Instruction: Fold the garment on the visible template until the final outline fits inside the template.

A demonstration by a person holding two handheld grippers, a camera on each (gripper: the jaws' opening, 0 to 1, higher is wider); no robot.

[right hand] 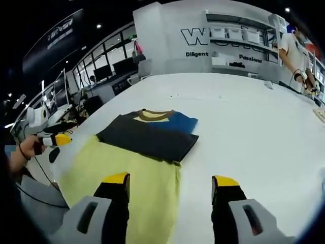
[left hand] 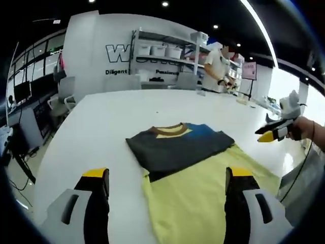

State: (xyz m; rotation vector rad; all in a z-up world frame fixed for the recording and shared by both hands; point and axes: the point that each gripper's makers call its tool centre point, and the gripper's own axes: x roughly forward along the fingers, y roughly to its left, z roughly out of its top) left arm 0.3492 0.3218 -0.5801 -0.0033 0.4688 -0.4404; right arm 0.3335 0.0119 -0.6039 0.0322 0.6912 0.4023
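A folded dark grey garment (left hand: pixel 175 147) with a brown collar and a blue patch lies on a pale yellow template sheet (left hand: pixel 203 198) on the white table (left hand: pixel 101 127). Part of it hangs over the sheet's far edge. My left gripper (left hand: pixel 167 175) stands open above the near end of the sheet, with nothing between its jaws. The right gripper (left hand: pixel 271 133) shows at the right, held in a hand away from the cloth. In the right gripper view the garment (right hand: pixel 147 134) sits on the sheet (right hand: pixel 127 178); my right gripper (right hand: pixel 170 183) is open and empty, and the left gripper (right hand: pixel 51 140) appears at the left.
Shelves with white bins (left hand: pixel 167 51) stand behind the table, where a person (left hand: pixel 216 68) works. Office chairs (left hand: pixel 63 94) and desks line the left side. The table's near edge (right hand: pixel 56 157) runs close to the sheet. Small items lie on the far right of the table (right hand: pixel 320 114).
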